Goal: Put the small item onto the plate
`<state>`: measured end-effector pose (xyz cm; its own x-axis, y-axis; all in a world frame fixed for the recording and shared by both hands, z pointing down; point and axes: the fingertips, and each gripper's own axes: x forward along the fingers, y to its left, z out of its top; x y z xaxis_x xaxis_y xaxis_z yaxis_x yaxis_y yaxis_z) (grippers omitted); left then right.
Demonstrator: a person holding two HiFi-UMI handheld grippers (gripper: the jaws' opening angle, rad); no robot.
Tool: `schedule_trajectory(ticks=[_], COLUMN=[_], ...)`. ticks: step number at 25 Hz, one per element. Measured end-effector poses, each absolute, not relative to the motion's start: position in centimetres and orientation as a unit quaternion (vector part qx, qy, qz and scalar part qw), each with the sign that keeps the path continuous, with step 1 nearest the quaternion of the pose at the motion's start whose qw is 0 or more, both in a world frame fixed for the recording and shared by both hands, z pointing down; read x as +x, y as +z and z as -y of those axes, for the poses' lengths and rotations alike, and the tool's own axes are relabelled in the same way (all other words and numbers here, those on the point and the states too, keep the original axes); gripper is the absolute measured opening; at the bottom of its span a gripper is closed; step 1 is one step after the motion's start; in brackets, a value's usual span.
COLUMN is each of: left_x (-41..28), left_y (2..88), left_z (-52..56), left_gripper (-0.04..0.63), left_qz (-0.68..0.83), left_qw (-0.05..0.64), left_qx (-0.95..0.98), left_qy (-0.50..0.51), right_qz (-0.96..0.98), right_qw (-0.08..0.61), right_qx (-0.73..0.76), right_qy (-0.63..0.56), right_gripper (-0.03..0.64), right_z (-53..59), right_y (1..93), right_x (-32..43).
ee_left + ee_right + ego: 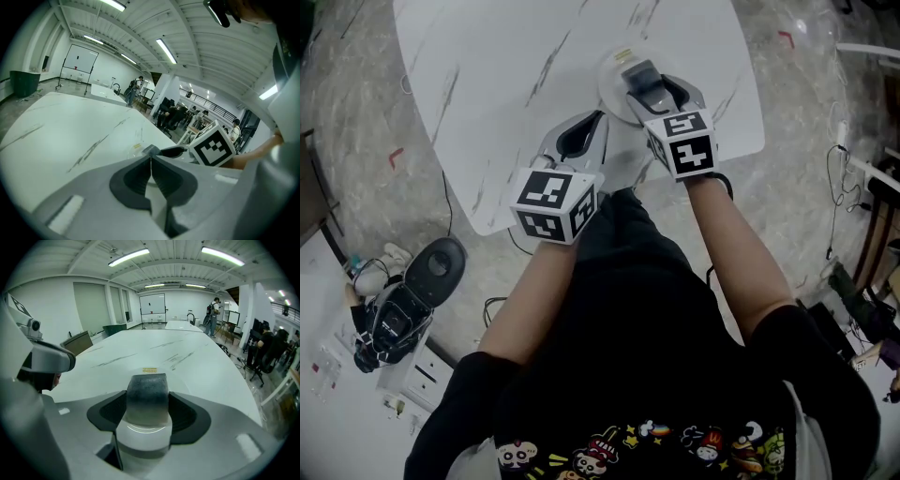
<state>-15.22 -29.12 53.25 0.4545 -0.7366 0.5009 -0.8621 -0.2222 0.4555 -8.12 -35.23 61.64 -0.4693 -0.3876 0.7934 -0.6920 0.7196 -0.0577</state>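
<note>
1. the right gripper (pixel 147 404) is clamped on the small grey item (pixel 146 397), directly over the plate (pixel 607 89).
2. the left gripper (pixel 151 161), jaws pressed together and empty, is just beside the plate.
3. the plate sits on the white surface (pixel 506 75).

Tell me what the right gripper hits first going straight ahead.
Probably the white marbled table just beyond the round white plate; the right gripper, holding a small grey block, points low across it. Depth is unclear.

A: Table (pixel 487 75) status?
B: White marble-look top, grey veins, standing on a speckled grey floor (pixel 366 103).
A: On it?
B: One white plate (pixel 607 86), near the front edge at the right, yellow sticker (pixel 623 56) on its far rim.
</note>
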Motion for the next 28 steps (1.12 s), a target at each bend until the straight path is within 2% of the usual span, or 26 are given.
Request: schedule_trajectory(ticks=[14,23,28], left_x=[-14.1,-15.6,-16.0], left_y=[52.5,52.3,50.5], left_z=[28.2,29.0,29.1], left_gripper=[0.0,0.0,0.0], left_qz=[0.526,0.527,0.533], left_qw=[0.35,0.341,0.318], left_qx=[0.771,0.773,0.777], left_qy=[0.086,0.093,0.102], right_qz=[0.837,0.844,0.853], right_qw=[0.403,0.374,0.335], right_qx=[0.317,0.327,0.353], right_qy=[0.191,0.201,0.187], right_gripper=[0.308,0.311,0.262], right_z=[34.2,34.8,35.2], right_y=[61.0,59.8,54.9], right_x=[-6.2,-7.3,-4.8])
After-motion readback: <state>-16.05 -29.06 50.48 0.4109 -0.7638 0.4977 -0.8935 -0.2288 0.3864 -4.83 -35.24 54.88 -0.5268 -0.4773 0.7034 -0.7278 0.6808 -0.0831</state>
